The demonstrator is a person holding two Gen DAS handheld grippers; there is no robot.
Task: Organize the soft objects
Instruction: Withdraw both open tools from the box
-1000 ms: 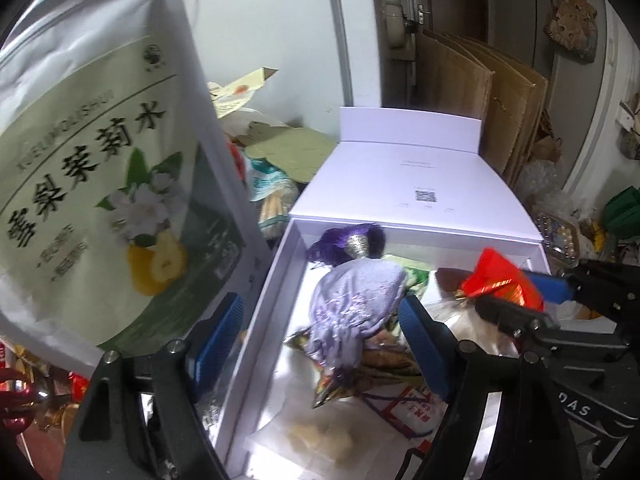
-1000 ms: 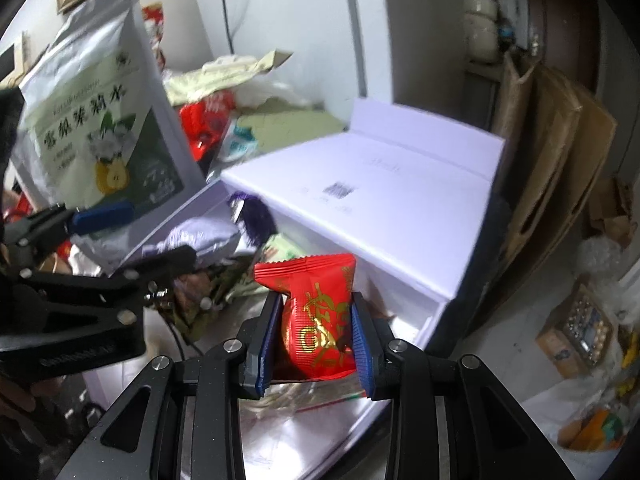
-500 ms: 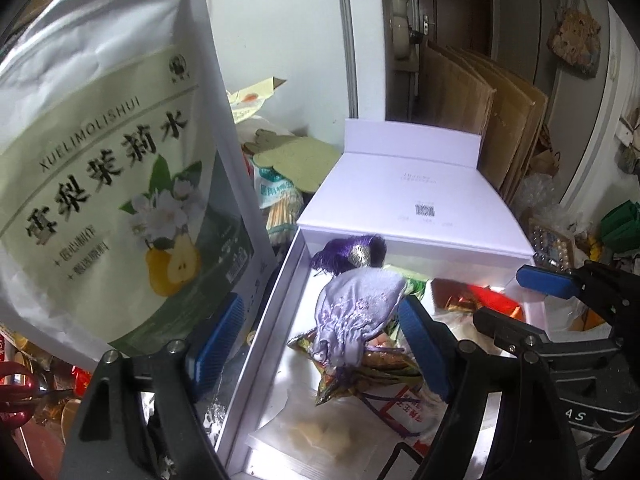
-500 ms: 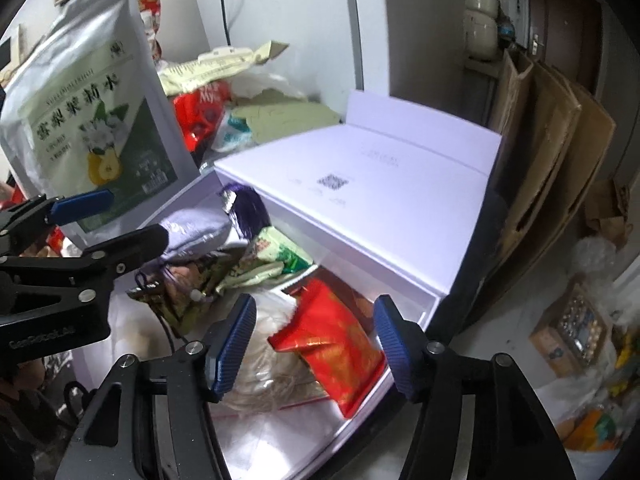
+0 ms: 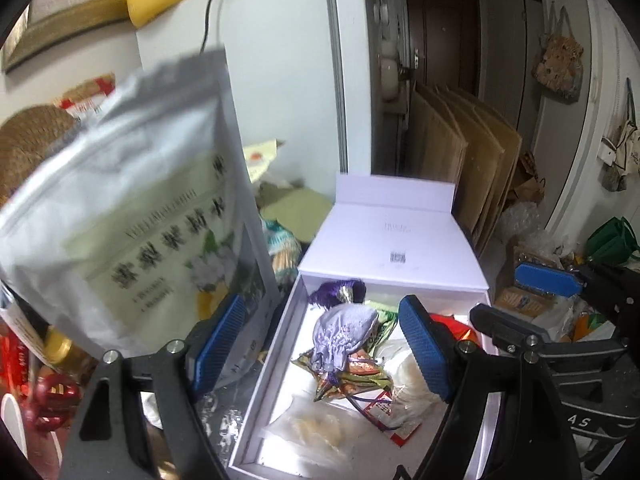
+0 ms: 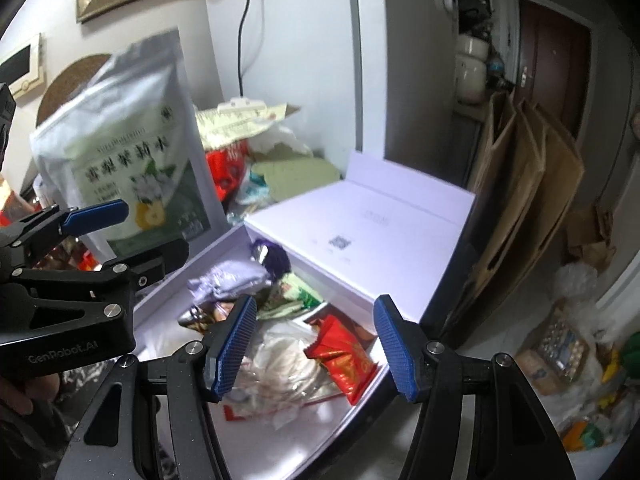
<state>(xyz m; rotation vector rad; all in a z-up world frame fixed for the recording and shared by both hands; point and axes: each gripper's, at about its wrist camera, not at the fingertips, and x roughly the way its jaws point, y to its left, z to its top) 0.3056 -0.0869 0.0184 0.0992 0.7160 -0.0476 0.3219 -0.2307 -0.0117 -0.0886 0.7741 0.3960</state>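
Right wrist view: your right gripper [image 6: 314,344] hangs over the white box [image 6: 404,304] with its jaws wide and nothing between them.
Red packet: the red packet [image 6: 344,354] lies in the box at lower centre of the frame, beside a clear plastic bag [image 6: 280,360]; that one reads as stowed.
Also stowed: a lilac drawstring pouch [image 5: 346,330], a purple tassel [image 5: 340,290], crumpled snack wrappers [image 5: 352,376] and a pale flat sachet [image 5: 316,432] share the box.
Left gripper: your left gripper [image 5: 320,348] is spread wide; the big tea pouch [image 5: 132,216] stands blurred at the left of that frame, behind the left pad, and you cannot tell whether it is touching.
Left to do: judging by the clutter, the tea pouch and the loose packets [image 6: 240,120] behind it are not yet sorted.
In the way: the box lid [image 5: 394,236] stands open at the far side, and cardboard sheets [image 6: 524,196] lean just beyond it at right; the box is already crowded, so a bulky pouch may not lie flat.
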